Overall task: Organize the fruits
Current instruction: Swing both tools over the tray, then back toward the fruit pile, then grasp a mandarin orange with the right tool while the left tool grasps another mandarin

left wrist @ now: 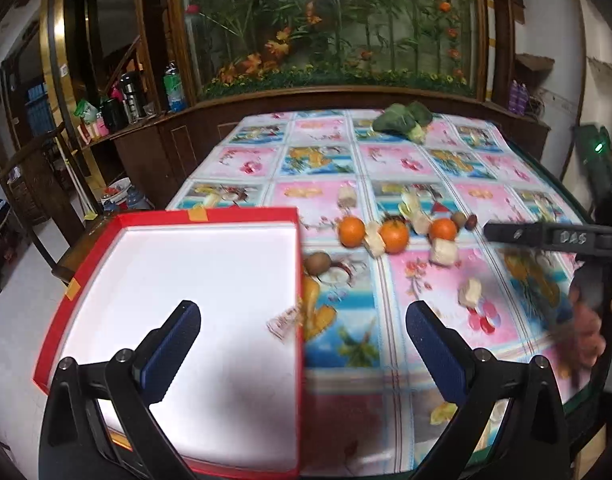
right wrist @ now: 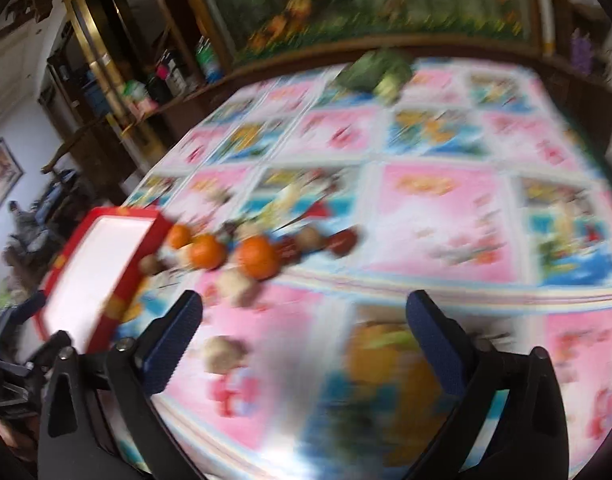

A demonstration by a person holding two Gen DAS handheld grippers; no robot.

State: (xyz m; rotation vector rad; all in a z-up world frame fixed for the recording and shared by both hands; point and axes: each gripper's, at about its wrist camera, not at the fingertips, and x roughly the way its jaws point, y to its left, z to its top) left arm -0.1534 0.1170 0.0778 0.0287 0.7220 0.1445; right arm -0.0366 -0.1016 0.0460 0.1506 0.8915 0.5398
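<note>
A red box with a white inside [left wrist: 178, 300] sits at the table's near left; it also shows in the right wrist view [right wrist: 102, 264]. Three oranges [left wrist: 393, 236] lie in a row mid-table among pale fruit chunks [left wrist: 443, 250], a brown kiwi [left wrist: 317, 263] by the box and small dark fruits [left wrist: 465, 221]. My left gripper [left wrist: 304, 322] is open and empty above the box's right edge. My right gripper [right wrist: 304, 316] is open and empty above the cloth, near the oranges [right wrist: 258, 258]; it shows at the right of the left wrist view [left wrist: 545, 236]. The right wrist view is blurred.
The table has a pink and blue fruit-print cloth [left wrist: 425, 160]. A green leafy vegetable [left wrist: 401, 120] lies at the far edge. A wooden cabinet with bottles [left wrist: 126, 108] stands at the back left, and a wooden chair [left wrist: 34, 184] at the left.
</note>
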